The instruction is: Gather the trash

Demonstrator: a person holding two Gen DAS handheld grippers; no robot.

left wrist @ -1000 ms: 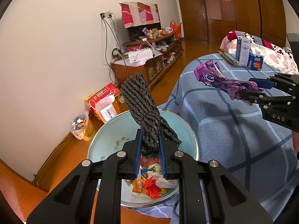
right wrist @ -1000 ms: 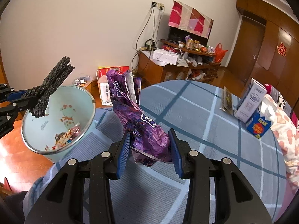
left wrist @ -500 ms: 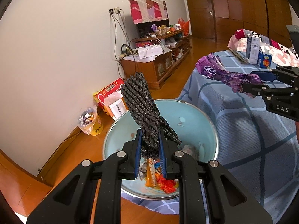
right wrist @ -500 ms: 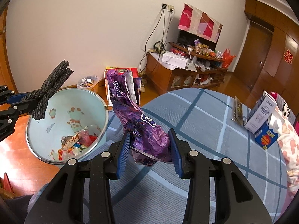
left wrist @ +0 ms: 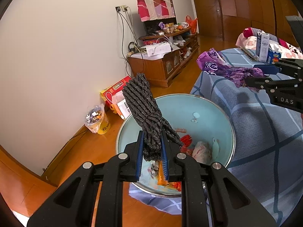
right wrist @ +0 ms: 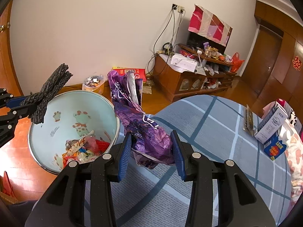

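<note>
A plain white wall [right wrist: 94,28] rises over the wooden floor [left wrist: 79,151]; a cluttered wooden cabinet [right wrist: 189,83] stands far right, beside brown doors [right wrist: 269,60].

The near rim of the pale blue round trash bin [left wrist: 223,113] is hidden behind the left gripper [left wrist: 152,156]. The print on the white upright carton [right wrist: 270,124] on the bed is too small to read. The right gripper [left wrist: 265,75] is cut off by the left wrist view's right edge.
</note>
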